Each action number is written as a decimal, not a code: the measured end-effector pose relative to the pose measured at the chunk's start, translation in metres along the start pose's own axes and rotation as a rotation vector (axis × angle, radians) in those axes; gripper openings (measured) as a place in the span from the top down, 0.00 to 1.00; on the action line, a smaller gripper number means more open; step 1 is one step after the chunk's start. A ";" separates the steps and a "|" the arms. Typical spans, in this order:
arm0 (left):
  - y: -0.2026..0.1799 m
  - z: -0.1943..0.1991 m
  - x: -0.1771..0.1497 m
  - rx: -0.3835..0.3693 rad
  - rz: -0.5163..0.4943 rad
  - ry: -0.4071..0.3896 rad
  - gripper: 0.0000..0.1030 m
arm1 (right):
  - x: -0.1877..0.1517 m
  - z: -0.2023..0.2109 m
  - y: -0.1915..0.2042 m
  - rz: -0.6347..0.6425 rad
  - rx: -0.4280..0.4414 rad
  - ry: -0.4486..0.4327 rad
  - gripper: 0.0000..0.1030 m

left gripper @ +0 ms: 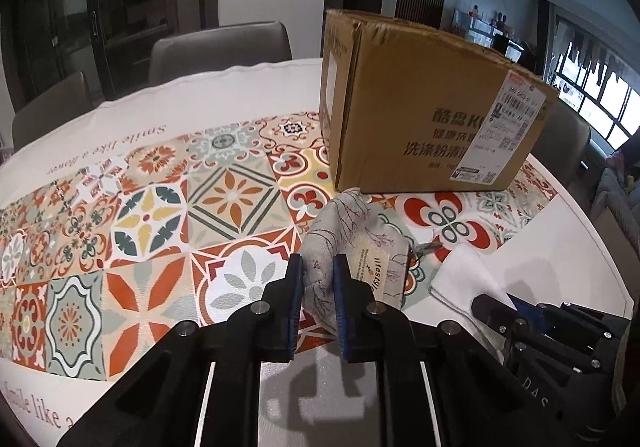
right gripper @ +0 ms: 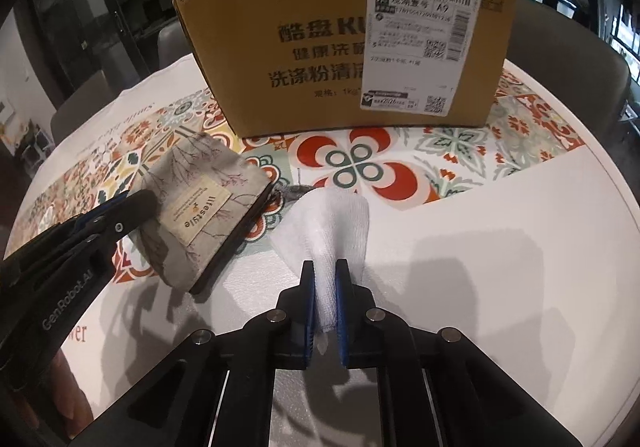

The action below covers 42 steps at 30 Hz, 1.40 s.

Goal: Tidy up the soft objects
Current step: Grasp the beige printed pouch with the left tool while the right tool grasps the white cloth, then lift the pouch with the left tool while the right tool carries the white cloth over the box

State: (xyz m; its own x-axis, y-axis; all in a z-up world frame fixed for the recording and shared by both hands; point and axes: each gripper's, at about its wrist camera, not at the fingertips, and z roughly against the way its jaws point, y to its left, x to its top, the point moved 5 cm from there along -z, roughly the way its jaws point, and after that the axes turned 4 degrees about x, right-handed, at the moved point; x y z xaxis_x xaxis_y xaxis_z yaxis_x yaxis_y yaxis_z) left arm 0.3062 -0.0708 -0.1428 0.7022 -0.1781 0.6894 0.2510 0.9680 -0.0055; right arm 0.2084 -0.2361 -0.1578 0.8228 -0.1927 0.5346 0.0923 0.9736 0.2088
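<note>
A round table (right gripper: 500, 247) under a smooth tile-patterned cloth carries one brown corrugated cardboard box (right gripper: 320, 59), standing upright with a white shipping label on its near face. Both grippers tilt steeply down toward the cloth in front of the box. The left gripper (left gripper: 318, 271) is clamped on one soft grey fabric pouch (right gripper: 204, 203), printed with thin branches and bearing a cream tag; the pouch sits before the box's left corner, one end raised off the cloth. The right gripper (right gripper: 324, 279) is pinched tight on one thin white gauzy cloth (right gripper: 336, 223), bunched upward, just right of the pouch and nearer than the box.
</note>
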 end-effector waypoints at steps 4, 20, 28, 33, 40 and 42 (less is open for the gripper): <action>-0.001 0.010 0.002 0.008 0.002 -0.017 0.85 | 0.003 0.009 -0.001 -0.013 0.012 -0.017 0.90; -0.011 0.062 0.012 0.033 -0.003 -0.110 0.86 | 0.016 0.062 -0.001 -0.019 0.043 -0.127 0.90; -0.017 0.087 0.020 0.044 -0.008 -0.155 0.86 | 0.021 0.084 -0.001 -0.018 0.061 -0.171 0.90; -0.022 0.104 0.026 0.044 -0.017 -0.188 0.86 | 0.026 0.100 -0.002 -0.009 0.067 -0.205 0.90; -0.030 0.126 0.036 0.036 -0.025 -0.235 0.86 | 0.033 0.121 -0.004 0.003 0.071 -0.258 0.90; -0.033 0.132 0.040 0.037 -0.029 -0.250 0.86 | 0.035 0.126 -0.004 0.007 0.074 -0.269 0.90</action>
State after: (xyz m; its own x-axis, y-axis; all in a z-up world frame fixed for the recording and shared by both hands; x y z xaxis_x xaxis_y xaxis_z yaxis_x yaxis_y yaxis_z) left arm 0.2382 -0.0865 -0.0194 0.5071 -0.1608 0.8468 0.2407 0.9698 0.0400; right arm 0.1661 -0.2617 -0.0368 0.6437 -0.2214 0.7326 0.0379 0.9653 0.2584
